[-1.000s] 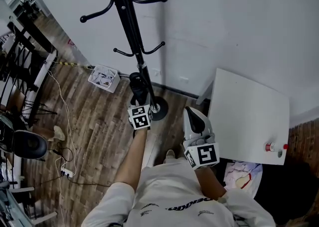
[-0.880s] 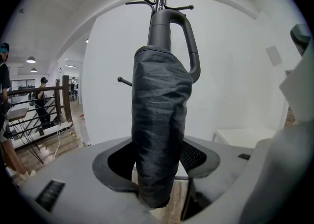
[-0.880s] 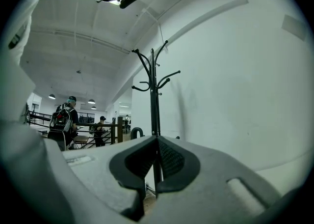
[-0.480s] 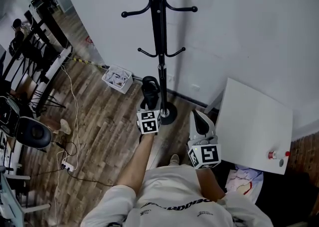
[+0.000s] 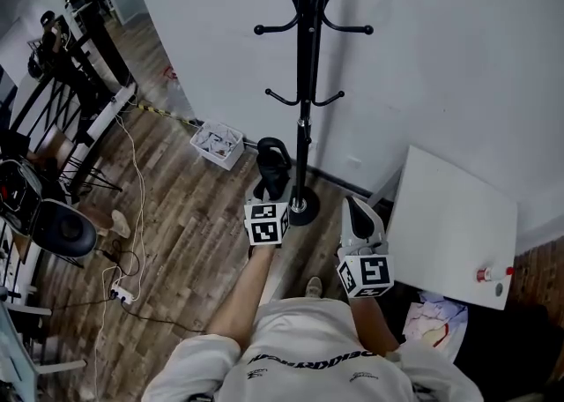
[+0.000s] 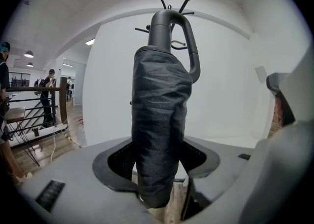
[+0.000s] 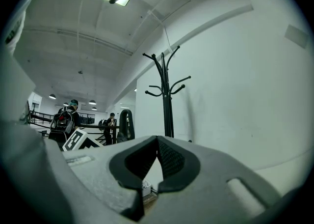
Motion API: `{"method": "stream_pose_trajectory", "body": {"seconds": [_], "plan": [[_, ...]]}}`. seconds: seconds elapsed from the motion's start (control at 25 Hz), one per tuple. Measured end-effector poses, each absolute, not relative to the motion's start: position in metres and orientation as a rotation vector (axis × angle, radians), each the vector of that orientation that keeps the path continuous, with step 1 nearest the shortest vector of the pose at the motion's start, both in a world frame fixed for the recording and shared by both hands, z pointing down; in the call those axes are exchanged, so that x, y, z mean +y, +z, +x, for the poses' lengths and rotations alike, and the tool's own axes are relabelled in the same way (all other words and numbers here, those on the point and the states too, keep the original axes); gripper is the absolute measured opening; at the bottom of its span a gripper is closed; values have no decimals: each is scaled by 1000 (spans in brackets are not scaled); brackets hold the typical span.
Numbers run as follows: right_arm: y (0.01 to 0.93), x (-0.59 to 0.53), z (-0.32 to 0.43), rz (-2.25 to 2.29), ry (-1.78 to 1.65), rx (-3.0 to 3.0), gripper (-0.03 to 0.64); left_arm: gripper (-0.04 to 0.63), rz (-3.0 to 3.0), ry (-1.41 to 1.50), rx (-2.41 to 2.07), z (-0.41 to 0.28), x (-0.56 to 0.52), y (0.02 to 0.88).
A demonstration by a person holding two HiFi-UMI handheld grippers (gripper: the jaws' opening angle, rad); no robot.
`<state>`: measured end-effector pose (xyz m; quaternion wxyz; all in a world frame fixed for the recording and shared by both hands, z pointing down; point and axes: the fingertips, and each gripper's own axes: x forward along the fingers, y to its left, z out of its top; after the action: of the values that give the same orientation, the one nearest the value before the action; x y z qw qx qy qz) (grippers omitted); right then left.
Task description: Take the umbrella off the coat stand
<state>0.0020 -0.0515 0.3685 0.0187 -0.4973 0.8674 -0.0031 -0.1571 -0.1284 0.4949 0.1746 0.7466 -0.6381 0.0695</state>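
Head view: left gripper (image 5: 269, 193) holds the compact folded black umbrella with a loop handle (image 5: 271, 167), handle end up. It sits low, just beside the pole of the black metal coat stand with curved hooks (image 5: 306, 83). It is well below every hook, so it reads as already off the stand. Whether it touches the pole can't be told from here. Right gripper (image 5: 356, 213) is beside the left one, near the corner of the white square table (image 5: 449, 215), carrying nothing.

Left gripper view: jaws stand wide and are clamped on the lower part of the umbrella's wrapped fabric body. The rigid loop handle (image 6: 182, 36) sticks up above the grip. The umbrella stands roughly upright with a slight lean. The stand's hook tips show behind its top, apart from it.

Right gripper view: jaw tips meet with nothing between them. The coat stand is ahead against the white wall.

Handling judgement:
- Probably light, with a stiff core under a soft fabric skin that looks slick.
- The fabric can slide or bunch under the pads, so the grip could creep.
- The current hold is low, so the handle end can swing.
- Firmer holds: the middle of the bundle, or the hard handle neck.
- Not fragile.
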Motion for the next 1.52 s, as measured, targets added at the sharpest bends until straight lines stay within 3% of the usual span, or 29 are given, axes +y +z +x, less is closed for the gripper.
{"method": "stream_pose_trajectory", "body": {"seconds": [0.92, 1.52], "plan": [[340, -39, -8, -1532, 36, 2647, -2, 249, 2336, 36, -1719, -140, -67, 377], [340, -43, -16, -1496, 50, 2661, -2, 249, 2394, 8, -1714, -126, -46, 356]]}}
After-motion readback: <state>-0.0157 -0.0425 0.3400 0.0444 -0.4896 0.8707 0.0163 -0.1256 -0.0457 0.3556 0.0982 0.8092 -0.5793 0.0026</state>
